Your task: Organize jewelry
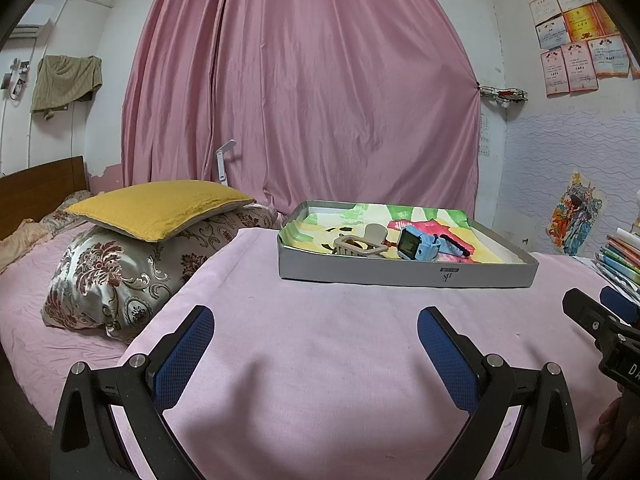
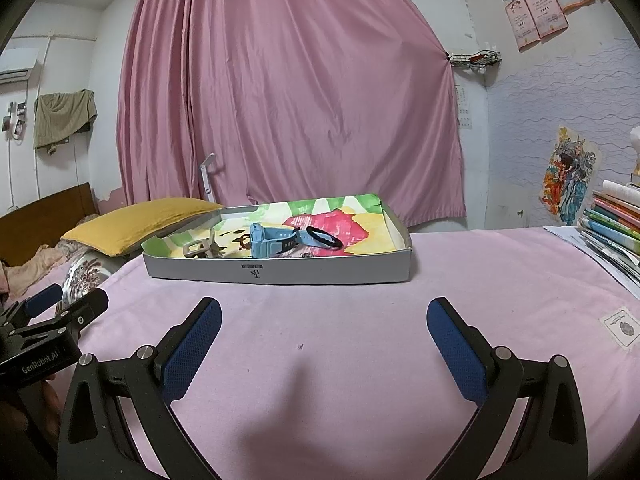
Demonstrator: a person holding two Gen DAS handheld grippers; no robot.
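A shallow grey box (image 1: 408,274) (image 2: 280,272) with a colourful painted lining sits on the pink table cover. Inside lie a light-blue smartwatch (image 1: 420,245) (image 2: 266,242), a beige hair claw (image 1: 360,244) (image 2: 202,248) and a black bracelet (image 2: 325,237). My left gripper (image 1: 315,320) is open and empty, above the cloth in front of the box. My right gripper (image 2: 324,312) is open and empty, also short of the box. Each gripper shows at the edge of the other's view.
A stack of books (image 2: 612,220) and papers lies at the right edge of the table. A bed with a yellow pillow (image 1: 160,206) and floral pillow (image 1: 116,280) is at the left. A pink curtain (image 1: 300,80) hangs behind.
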